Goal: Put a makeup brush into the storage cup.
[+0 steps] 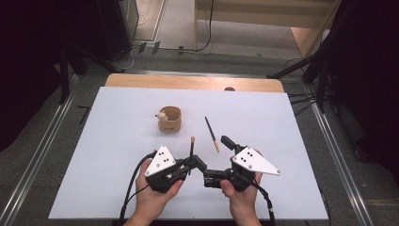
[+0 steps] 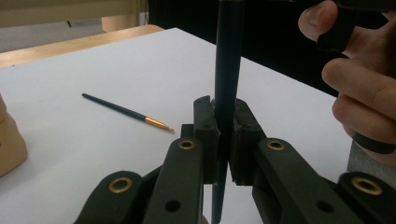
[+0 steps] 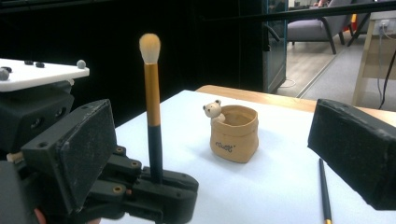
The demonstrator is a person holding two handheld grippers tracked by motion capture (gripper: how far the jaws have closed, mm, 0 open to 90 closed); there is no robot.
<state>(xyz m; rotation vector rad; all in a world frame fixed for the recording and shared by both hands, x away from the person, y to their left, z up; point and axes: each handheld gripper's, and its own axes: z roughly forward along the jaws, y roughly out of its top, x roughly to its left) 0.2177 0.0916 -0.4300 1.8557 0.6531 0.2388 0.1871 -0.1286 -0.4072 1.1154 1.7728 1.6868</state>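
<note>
A make-up brush [image 1: 192,148] with a dark handle, a gold ferrule and a pale tuft stands upright near the table's front. My left gripper [image 1: 194,163] is shut on its handle [image 2: 227,93], and the tuft rises above the closed jaws [image 3: 152,107]. My right gripper [image 1: 220,160] sits just to the right of it, open, with its wide black pads [image 3: 70,154] apart and nothing between them. A thin dark brush [image 1: 211,134] with a gold tip lies flat on the sheet beyond the right gripper.
A small tan pot [image 1: 169,119] with a bear figure on its rim stands in the middle of the white sheet [image 1: 117,165]. A strip of wooden tabletop [image 1: 188,82] shows at the far edge. Dark stands and cables lie on the floor around the table.
</note>
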